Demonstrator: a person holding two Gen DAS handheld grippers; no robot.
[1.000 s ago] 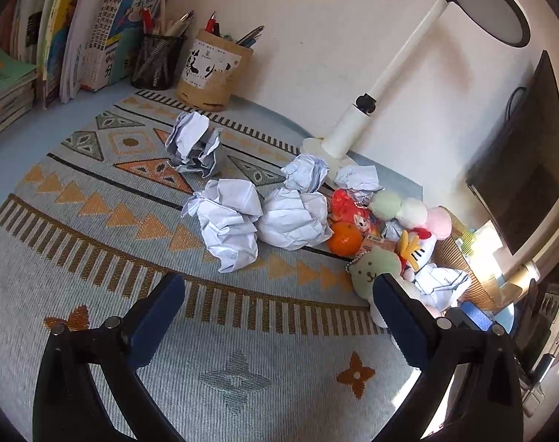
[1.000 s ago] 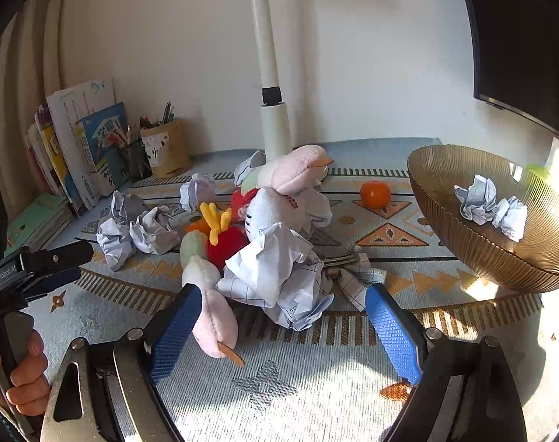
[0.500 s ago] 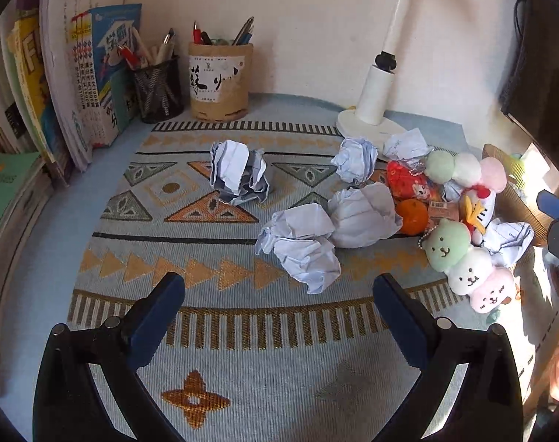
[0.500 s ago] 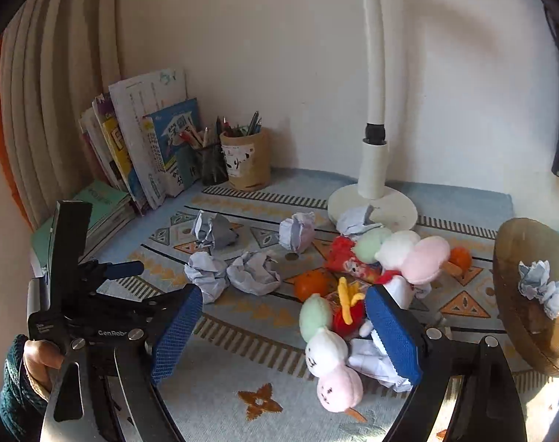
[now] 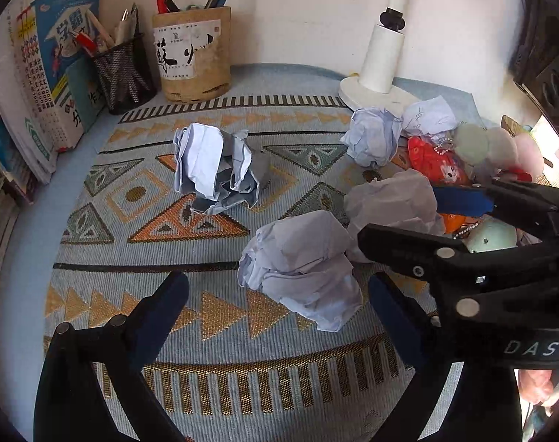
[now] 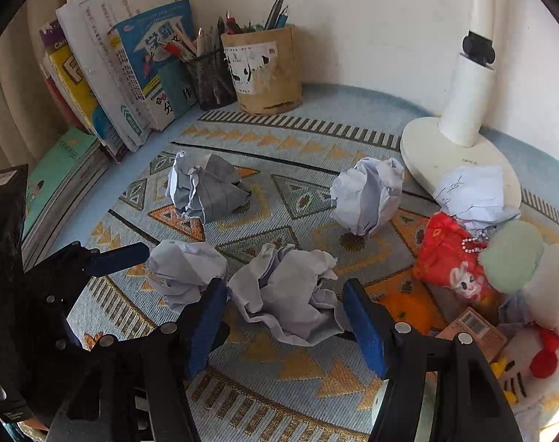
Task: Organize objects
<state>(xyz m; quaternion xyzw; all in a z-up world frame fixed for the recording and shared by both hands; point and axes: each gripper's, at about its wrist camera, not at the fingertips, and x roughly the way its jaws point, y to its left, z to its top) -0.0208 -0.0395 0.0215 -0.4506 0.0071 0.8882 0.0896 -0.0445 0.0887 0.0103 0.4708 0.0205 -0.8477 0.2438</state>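
In the left wrist view, the left gripper (image 5: 275, 307) has moved in close to one crumpled paper ball (image 5: 303, 269) on the patterned mat (image 5: 242, 372). A moment ago that ball lay far ahead; now it sits between the two blue pads. The jaws are closing but do not touch the paper yet. The right gripper (image 5: 419, 217) has come in from the right side, around a second paper ball (image 5: 391, 204) just beside the first. So both hands look ready to pick up paper, which is likely the next bit of tidying.

In the right wrist view, the right gripper (image 6: 285, 316) has left the soft toys (image 6: 515, 276) and now has the second paper ball (image 6: 288, 304) between its pads. Its jaws are closing too, and they are very near the paper but not squeezing it.

Only this view shows the left gripper (image 6: 128, 254) from the side, next to its ball (image 6: 185, 272). It also shows the toys clearly. The left view hides most of them behind the right gripper.
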